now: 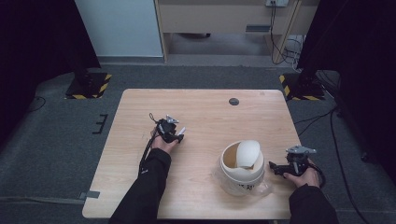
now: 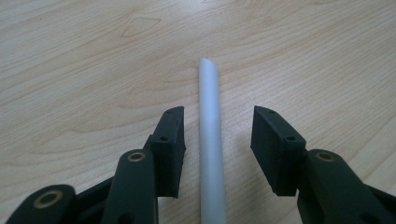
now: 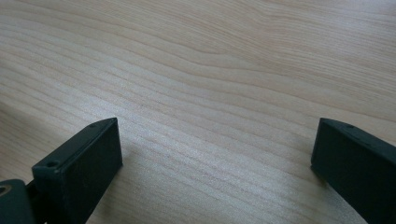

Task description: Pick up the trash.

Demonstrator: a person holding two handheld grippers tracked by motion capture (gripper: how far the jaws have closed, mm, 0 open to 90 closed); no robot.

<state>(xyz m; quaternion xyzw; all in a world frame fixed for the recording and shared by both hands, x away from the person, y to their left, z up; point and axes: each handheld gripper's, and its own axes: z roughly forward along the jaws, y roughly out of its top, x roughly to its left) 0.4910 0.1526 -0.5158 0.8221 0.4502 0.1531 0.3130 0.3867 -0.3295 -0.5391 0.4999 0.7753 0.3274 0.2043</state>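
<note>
My left tool (image 2: 218, 135) is open around the tube (image 2: 211, 140), pads not touching it; its long axis runs straight between them. It lies mid-worktop (image 1: 201, 105), left of the bin (image 1: 242, 168). My right tool (image 3: 215, 158) is open, empty.

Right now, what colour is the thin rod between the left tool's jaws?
Pale grey-white; the rod shows best in the left gripper view.

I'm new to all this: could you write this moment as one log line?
left gripper: open, astride white tube, not pressing | right gripper: open, empty, beside bin | table: wood
</note>
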